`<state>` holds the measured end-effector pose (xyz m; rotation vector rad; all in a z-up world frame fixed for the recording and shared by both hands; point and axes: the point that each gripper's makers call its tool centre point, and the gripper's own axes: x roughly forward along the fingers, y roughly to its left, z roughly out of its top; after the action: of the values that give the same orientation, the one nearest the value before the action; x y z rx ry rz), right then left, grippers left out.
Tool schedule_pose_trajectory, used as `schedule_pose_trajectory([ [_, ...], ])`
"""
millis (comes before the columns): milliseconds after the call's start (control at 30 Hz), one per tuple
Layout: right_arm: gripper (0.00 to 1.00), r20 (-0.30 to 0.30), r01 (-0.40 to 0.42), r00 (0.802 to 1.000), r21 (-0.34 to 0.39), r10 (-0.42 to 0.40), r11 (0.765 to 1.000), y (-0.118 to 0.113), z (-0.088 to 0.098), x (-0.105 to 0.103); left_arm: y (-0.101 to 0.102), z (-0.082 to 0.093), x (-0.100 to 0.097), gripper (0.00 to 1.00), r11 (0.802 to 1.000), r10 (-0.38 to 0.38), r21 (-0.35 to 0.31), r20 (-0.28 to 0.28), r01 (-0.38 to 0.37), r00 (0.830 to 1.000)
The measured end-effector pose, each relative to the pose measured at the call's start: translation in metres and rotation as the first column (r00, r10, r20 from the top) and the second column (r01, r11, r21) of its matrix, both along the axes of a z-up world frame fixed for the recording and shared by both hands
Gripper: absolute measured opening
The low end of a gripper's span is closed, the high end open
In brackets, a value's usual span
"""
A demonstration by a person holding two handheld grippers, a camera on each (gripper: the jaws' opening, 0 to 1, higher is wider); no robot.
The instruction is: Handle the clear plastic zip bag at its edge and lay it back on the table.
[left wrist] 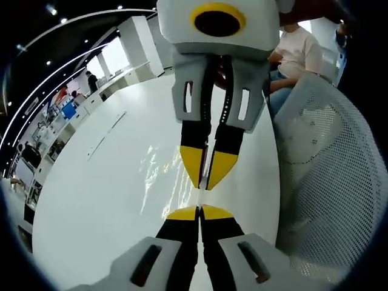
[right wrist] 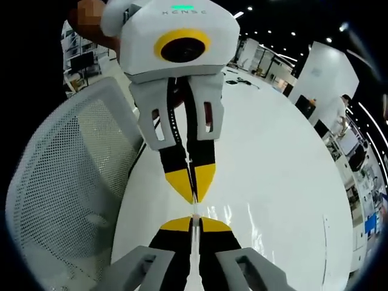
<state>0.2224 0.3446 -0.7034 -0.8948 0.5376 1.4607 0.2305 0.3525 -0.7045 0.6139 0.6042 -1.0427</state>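
The clear plastic zip bag shows as a glossy, wrinkled film over the white table. Its thin edge runs upright between two pairs of yellow-tipped jaws that face each other. In the left gripper view my left gripper rises from the bottom, shut on that edge. The right gripper comes down from the top, also shut on it. In the right gripper view my right gripper is shut on the bag edge. The left gripper pinches it from above. The bag's sheen lies right of the tips.
A white mesh chair stands close beside the grippers at the table's edge. A person in a white shirt sits beyond it. The round white table stretches away, with small items at its far end. Desks and screens line the far room.
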Motion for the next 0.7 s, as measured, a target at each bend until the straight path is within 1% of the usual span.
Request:
schedule_pose_trajectory([
  [67, 0.0, 0.008, -0.005, 1.0, 0.001, 0.005, 1.0, 0.0, 0.0, 0.0, 0.001, 0.001, 0.002, 0.0, 1.0, -0.005, 0.007, 0.019, 0.004, 1.0],
  [133, 0.0, 0.004, -0.004, 1.0, 0.004, 0.004, 1.0, 0.0, 0.001, -0.001, 0.0, -0.001, 0.001, 0.0, 1.0, -0.003, 0.013, 0.005, 0.003, 1.0],
  [400, 0.0, 0.01, -0.018, 1.0, 0.008, 0.018, 1.0, 0.006, 0.005, -0.004, -0.007, 0.0, 0.001, 0.01, 1.0, -0.026, 0.017, 0.009, 0.026, 1.0],
  [600, 0.0, 0.009, -0.02, 1.0, 0.004, 0.02, 1.0, 0.004, 0.004, -0.004, -0.009, 0.0, 0.0, 0.0, 0.999, -0.043, 0.019, 0.0, 0.043, 0.999],
  [667, 0.0, 0.012, -0.026, 1.0, 0.003, 0.026, 1.0, 0.003, 0.004, -0.005, -0.01, 0.0, -0.002, 0.0, 0.999, -0.037, 0.021, -0.006, 0.037, 0.999],
  [700, 0.0, 0.016, -0.029, 0.999, 0.003, 0.029, 1.0, 0.003, 0.004, -0.005, -0.01, 0.001, -0.002, 0.0, 0.999, -0.039, 0.025, 0.002, 0.039, 0.999],
])
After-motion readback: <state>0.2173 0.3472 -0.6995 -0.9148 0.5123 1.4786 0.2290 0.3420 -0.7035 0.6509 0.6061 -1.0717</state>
